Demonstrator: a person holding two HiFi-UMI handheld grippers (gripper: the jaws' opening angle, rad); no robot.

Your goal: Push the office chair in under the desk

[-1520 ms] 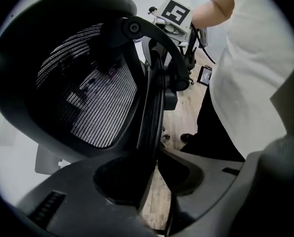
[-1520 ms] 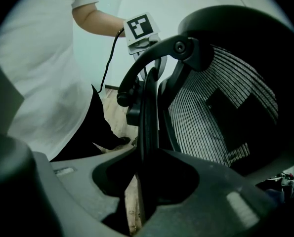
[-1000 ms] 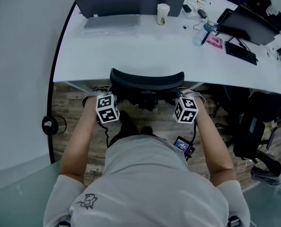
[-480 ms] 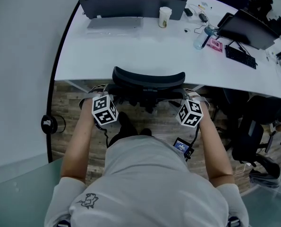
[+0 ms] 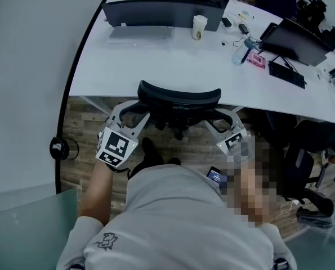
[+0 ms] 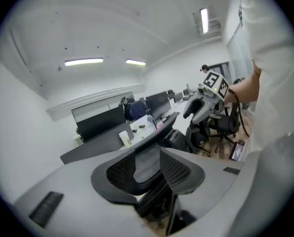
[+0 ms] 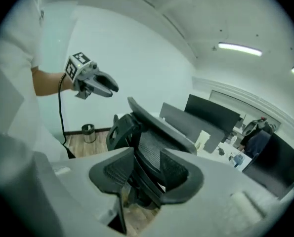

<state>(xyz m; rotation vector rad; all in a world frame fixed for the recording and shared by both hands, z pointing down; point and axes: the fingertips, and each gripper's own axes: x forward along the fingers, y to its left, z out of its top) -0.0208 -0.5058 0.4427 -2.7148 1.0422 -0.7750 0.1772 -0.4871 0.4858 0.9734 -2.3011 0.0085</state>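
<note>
The black office chair [image 5: 178, 96] stands with its curved backrest against the front edge of the white desk [image 5: 156, 66], its seat hidden below the desktop. My left gripper [image 5: 134, 115] hangs just short of the backrest's left end, jaws open and touching nothing. My right gripper [image 5: 221, 122] sits off the backrest's right end; its jaws are closing slightly from wide, with nothing pressed between them. In the left gripper view the mesh backrest [image 6: 147, 163] shows beyond the open jaws. The right gripper view shows the chair [image 7: 151, 132] the same way, a short distance ahead.
On the desk are a dark monitor [image 5: 167, 10], a laptop [image 5: 142, 34], a paper cup [image 5: 199, 27], a bottle [image 5: 239, 52] and a keyboard [image 5: 286, 73]. Another black chair [image 5: 302, 148] stands at the right. A small bin [image 5: 59, 147] sits by the left wall.
Both grippers have come off the backrest's ends, drawn back toward me and opened wider. The chair stays against the desk edge.
</note>
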